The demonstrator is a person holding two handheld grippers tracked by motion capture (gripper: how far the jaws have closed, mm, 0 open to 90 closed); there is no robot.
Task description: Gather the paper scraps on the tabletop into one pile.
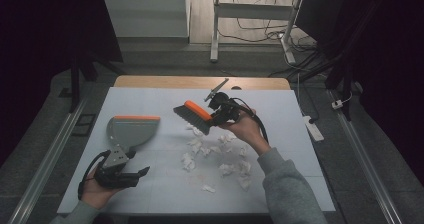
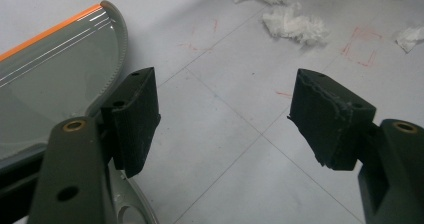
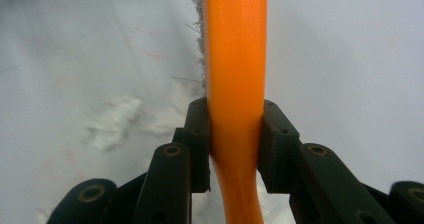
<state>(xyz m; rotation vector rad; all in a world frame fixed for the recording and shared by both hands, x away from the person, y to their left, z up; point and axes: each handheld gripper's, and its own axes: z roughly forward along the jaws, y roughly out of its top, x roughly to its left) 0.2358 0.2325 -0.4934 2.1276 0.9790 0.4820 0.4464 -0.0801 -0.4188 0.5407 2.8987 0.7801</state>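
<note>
The tabletop [image 1: 150, 184] lies under my tools. A dustpan [image 1: 131, 130] sits just beside my left tool [image 1: 142, 173], whose jaws are spread with nothing between them. My right tool [image 1: 218, 116] pinches the brush [image 1: 192, 115] by its orange handle, above paper scraps [image 1: 220, 156].

The near left part of the counter [image 1: 165, 194] lies bare, giving a way in along the front edge between the left gripper [image 1: 142, 173] and the nearest paper scraps [image 1: 208, 188]. Those scraps spread across the middle, from just under the brush [image 1: 192, 115] toward the right forearm, so a low pass there meets them. The dustpan [image 1: 131, 130] blocks the left side, just beyond the left gripper. The brush, clamped in the right gripper [image 1: 215, 115], hangs above the far scraps. The counter's far strip and right edge are free.
</note>
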